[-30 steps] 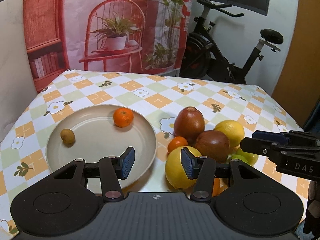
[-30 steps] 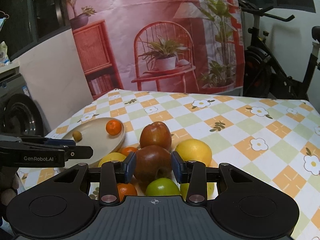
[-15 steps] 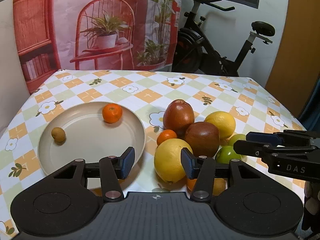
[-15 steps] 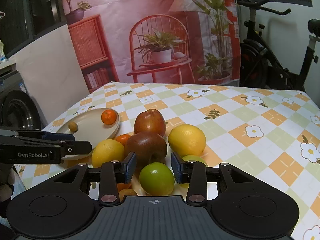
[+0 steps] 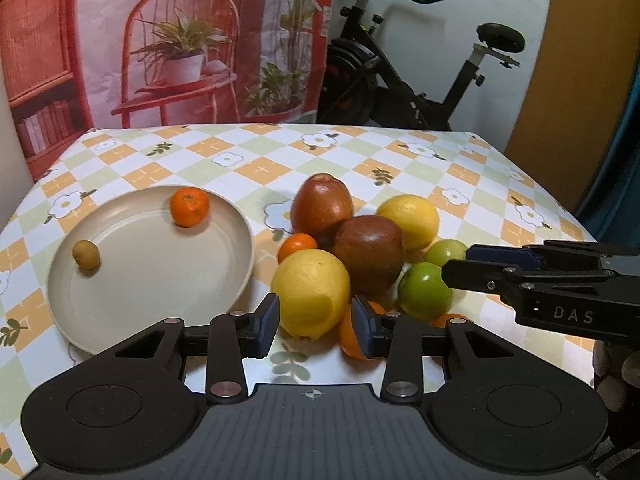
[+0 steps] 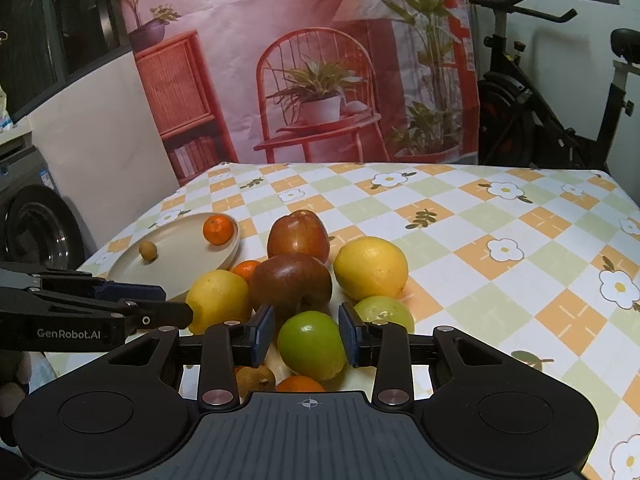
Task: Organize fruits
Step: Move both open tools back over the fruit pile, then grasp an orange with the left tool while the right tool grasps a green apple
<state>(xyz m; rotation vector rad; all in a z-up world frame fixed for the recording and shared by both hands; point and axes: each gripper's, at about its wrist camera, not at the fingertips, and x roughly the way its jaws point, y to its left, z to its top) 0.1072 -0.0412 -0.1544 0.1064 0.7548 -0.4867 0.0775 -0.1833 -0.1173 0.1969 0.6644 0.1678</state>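
Observation:
A pile of fruit lies on the checked tablecloth beside a beige plate (image 5: 152, 280). My left gripper (image 5: 315, 322) straddles the near yellow lemon (image 5: 312, 292); its jaws are closing, and a sliver of gap shows at the right pad. My right gripper (image 6: 306, 334) is shut on a green fruit (image 6: 312, 344), which also shows in the left wrist view (image 5: 424, 296). On the plate rest a tangerine (image 5: 190, 207) and a small brown fruit (image 5: 85, 254).
Two dark red apples (image 5: 322, 208) (image 5: 368, 252), a second lemon (image 5: 410, 222), another green fruit (image 6: 384, 312) and small oranges crowd the pile. An exercise bike (image 5: 400, 92) stands beyond the table's far edge. A washing machine (image 6: 36, 224) is at left.
The left jaws drew around the yellow lemon and narrowed. The right gripper pulled back from the dark apple to the green fruit and closed on it.

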